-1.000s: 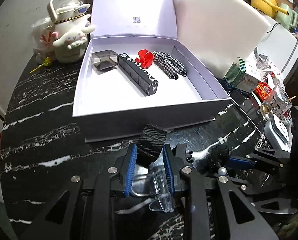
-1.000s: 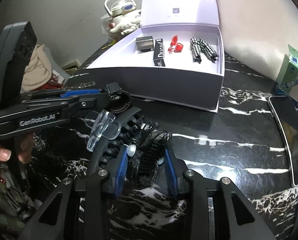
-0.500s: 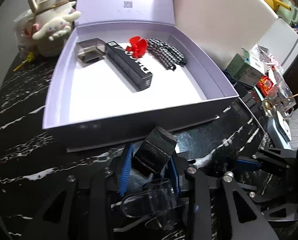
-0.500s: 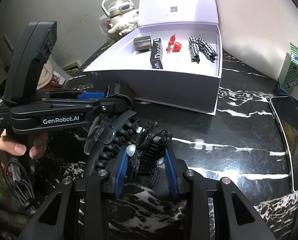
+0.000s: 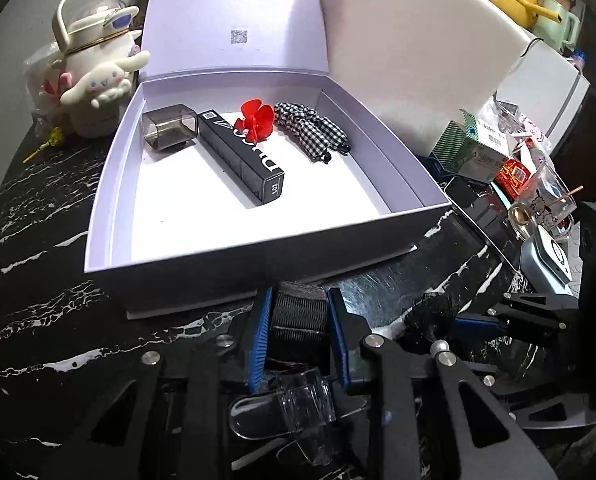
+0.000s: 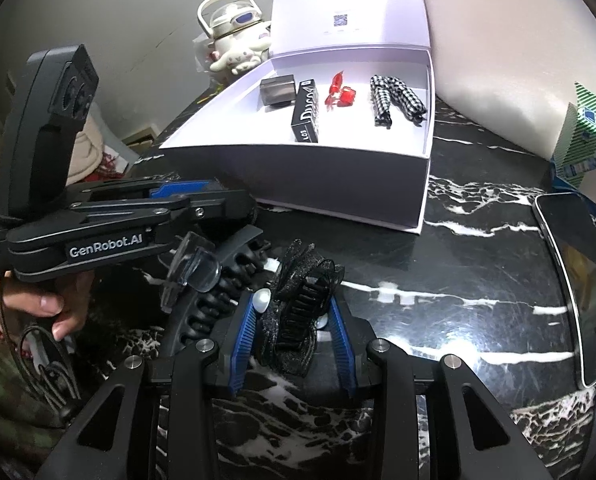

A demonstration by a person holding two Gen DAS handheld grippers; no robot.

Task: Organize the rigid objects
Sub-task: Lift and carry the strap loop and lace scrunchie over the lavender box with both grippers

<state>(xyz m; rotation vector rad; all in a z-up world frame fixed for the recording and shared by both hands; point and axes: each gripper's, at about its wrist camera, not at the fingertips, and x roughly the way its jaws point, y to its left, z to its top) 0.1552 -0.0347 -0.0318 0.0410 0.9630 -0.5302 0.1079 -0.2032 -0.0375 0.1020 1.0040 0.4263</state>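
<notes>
1. My left gripper (image 5: 299,336): fingers pinch the black ribbed end of a clear hair clip (image 5: 286,408), just short of the box's near wall.
2. My right gripper (image 6: 294,332): fingers pinch a black glittery bow hair clip (image 6: 301,300) above the desk (image 6: 457,280).
3. Open lavender box (image 5: 110,200), left to right: smoky clear case (image 5: 170,126), black lipstick box (image 5: 244,156), red flower clip (image 5: 256,120) touching it, checkered bow clip (image 5: 309,132).
</notes>
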